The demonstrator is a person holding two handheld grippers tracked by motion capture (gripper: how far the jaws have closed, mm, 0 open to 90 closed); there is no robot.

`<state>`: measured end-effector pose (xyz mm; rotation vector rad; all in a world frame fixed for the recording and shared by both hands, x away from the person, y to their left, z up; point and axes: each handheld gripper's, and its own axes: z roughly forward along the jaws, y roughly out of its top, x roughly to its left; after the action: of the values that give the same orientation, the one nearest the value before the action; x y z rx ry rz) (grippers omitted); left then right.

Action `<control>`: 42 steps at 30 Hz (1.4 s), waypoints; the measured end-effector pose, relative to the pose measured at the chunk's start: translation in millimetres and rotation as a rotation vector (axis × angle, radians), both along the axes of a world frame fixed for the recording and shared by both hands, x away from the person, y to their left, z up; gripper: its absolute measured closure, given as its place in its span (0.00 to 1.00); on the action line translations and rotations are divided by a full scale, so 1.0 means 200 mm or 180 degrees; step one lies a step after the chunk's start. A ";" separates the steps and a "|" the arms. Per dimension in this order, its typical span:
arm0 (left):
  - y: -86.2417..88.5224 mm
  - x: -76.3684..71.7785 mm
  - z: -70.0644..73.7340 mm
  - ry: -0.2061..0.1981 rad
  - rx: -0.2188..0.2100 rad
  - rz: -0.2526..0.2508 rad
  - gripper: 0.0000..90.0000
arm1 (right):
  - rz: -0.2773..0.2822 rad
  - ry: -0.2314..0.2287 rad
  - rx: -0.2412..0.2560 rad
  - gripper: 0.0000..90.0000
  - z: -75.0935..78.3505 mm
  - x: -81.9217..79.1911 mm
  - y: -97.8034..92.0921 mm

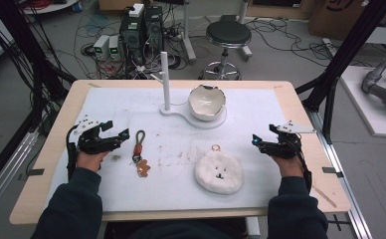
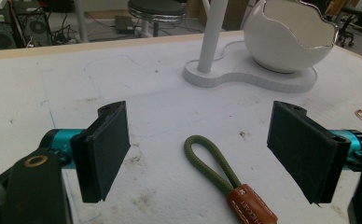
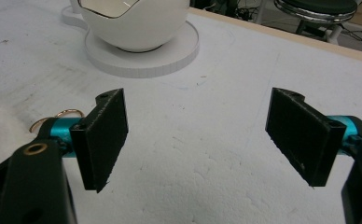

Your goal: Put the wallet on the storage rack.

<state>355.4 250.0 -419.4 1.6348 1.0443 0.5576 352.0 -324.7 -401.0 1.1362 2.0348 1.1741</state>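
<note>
resting on the white mat (image 1: 131,194), the left gripper (image 1: 112,132) has its jaws spread wide with nothing between them, and the olive cord keychain (image 1: 140,152) lies just beside it, toward the table's middle. in the left gripper view the green loop (image 2: 212,161) sits between the two open jaws and a little ahead of them, not touching either pad, with its brown leather tab (image 2: 251,205) running toward the camera's lower edge. in the high view the keychain's long axis runs roughly away from the person, loop end at the far side and the small brown charm (image 1: 143,168) at the near side, so the jaws already straddle the cord across its narrow width. a short push forward and a squeeze would probably catch the loop.

the right gripper (image 1: 260,143) is likewise wide open and holds nothing; it rests well apart from the keychain, on the other side of the white plush face (image 1: 219,172), whose gold ring (image 1: 216,147) lies on its far edge. the left hand is plainly the nearer one for the keychain; the right is closer to the plush.

farther back stands the white stand (image 1: 165,79) with its peg, and the cracked-egg bowl (image 1: 207,102) on the same base, likely where the keychain is meant to go, though that is a guess
</note>
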 end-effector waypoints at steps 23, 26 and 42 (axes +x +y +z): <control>-0.05 -0.01 0.01 -0.0055 0.0051 -0.0063 0.24 | 0.0667 0.0433 0.0062 0.30 -0.06 0.00 0.08; -0.06 -0.01 0.01 -0.0037 0.0078 -0.0111 0.24 | 0.0829 0.0632 0.0007 0.37 -0.09 0.01 0.11; -0.13 -0.02 0.00 0.0005 0.0139 -0.0282 0.27 | 0.1684 0.1385 -0.0158 0.83 -0.17 0.00 0.26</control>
<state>351.0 223.5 -418.5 1.7112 0.9619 0.5236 351.4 -272.6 -434.9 0.9094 2.8043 1.1709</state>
